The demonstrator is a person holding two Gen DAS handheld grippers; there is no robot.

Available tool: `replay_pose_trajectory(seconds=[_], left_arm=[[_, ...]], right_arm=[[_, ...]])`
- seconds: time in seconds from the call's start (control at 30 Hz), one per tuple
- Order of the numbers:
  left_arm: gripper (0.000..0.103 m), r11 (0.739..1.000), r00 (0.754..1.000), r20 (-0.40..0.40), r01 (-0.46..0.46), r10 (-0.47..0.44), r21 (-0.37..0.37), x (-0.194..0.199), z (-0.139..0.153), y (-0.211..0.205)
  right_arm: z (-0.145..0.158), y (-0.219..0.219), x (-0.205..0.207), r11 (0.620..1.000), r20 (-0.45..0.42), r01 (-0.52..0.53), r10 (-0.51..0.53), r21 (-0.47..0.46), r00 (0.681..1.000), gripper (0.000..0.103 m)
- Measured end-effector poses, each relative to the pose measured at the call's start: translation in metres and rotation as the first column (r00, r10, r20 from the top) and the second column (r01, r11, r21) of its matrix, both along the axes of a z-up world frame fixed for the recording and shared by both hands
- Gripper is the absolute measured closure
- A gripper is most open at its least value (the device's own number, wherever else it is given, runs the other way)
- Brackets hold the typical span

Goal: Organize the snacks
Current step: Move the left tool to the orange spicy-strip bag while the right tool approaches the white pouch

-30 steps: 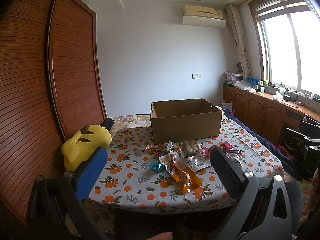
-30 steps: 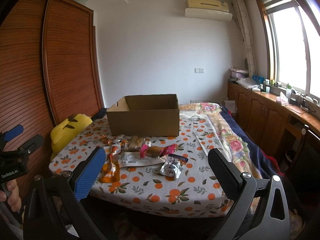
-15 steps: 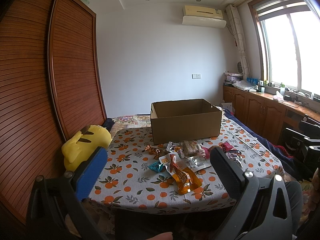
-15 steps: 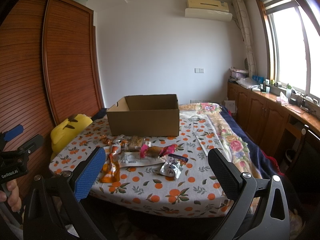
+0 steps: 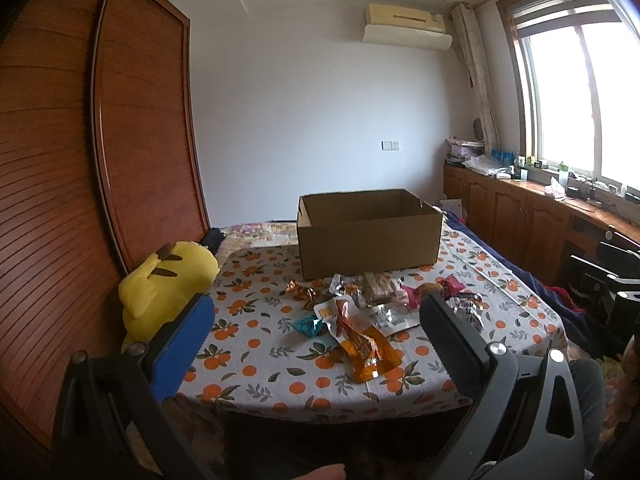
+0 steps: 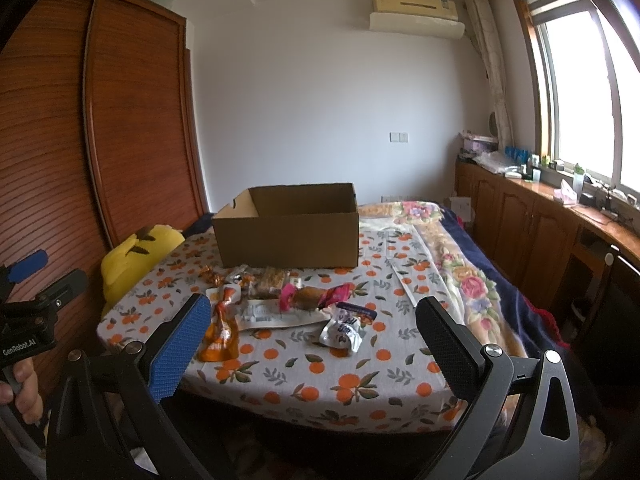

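Several snack packets lie in a loose heap on the orange-print tablecloth (image 5: 256, 344), in front of an open brown cardboard box (image 5: 370, 236). An orange packet (image 5: 366, 350) lies nearest, with a small teal one (image 5: 308, 325) to its left. In the right wrist view I see the box (image 6: 288, 230), a pink-wrapped snack (image 6: 310, 296), a white-and-blue packet (image 6: 346, 328) and the orange packet (image 6: 220, 330). My left gripper (image 5: 312, 344) and right gripper (image 6: 316, 344) are both open and empty, held back from the table's near edge.
A yellow plush toy (image 5: 166, 284) sits at the table's left edge against a wooden wardrobe (image 5: 80, 160). Wooden cabinets (image 6: 532, 232) run under the window on the right. A floral blanket (image 6: 452, 264) covers the table's right side.
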State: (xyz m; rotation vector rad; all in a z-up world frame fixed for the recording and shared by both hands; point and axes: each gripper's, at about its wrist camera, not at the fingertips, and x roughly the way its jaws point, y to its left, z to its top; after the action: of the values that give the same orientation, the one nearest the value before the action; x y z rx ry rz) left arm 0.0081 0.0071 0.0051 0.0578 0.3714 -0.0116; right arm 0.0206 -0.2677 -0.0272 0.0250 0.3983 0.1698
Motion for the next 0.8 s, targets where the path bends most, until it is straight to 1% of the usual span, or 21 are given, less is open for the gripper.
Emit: replay_pose_trajectory(seconds=[0.13, 0.4, 0.57, 0.63, 0.8], left_arm=[[0.000, 1.000, 0.999, -0.053, 0.008, -0.008, 0.005, 0.017, -0.019, -0.002], [0.000, 0.999, 0.989, -0.143, 0.033, -0.039, -0.039, 0.063, -0.047, -0.006], [0.002, 0.996, 0.979, -0.195, 0.049, -0.062, -0.073, 0.091, -0.064, -0.010], [0.002, 0.995, 0.976, -0.206, 0.057, -0.073, -0.079, 0.098, -0.070, -0.012], [0.002, 0.991, 0.959, -0.267, 0.069, -0.099, -0.118, 0.123, -0.089, -0.015]], right_arm=[[-0.008, -0.002, 0.014, 1.000, -0.018, -0.007, 0.007, -0.009, 1.000, 0.000], [-0.024, -0.020, 0.052, 0.999, -0.076, -0.017, 0.014, -0.030, 0.997, 0.000], [-0.033, -0.028, 0.074, 0.998, -0.114, -0.053, 0.051, -0.018, 0.992, 0.000], [-0.036, -0.029, 0.081, 0.997, -0.122, -0.068, 0.064, -0.032, 0.990, 0.000], [-0.050, -0.029, 0.101, 0.995, -0.163, -0.100, 0.093, -0.031, 0.982, 0.000]])
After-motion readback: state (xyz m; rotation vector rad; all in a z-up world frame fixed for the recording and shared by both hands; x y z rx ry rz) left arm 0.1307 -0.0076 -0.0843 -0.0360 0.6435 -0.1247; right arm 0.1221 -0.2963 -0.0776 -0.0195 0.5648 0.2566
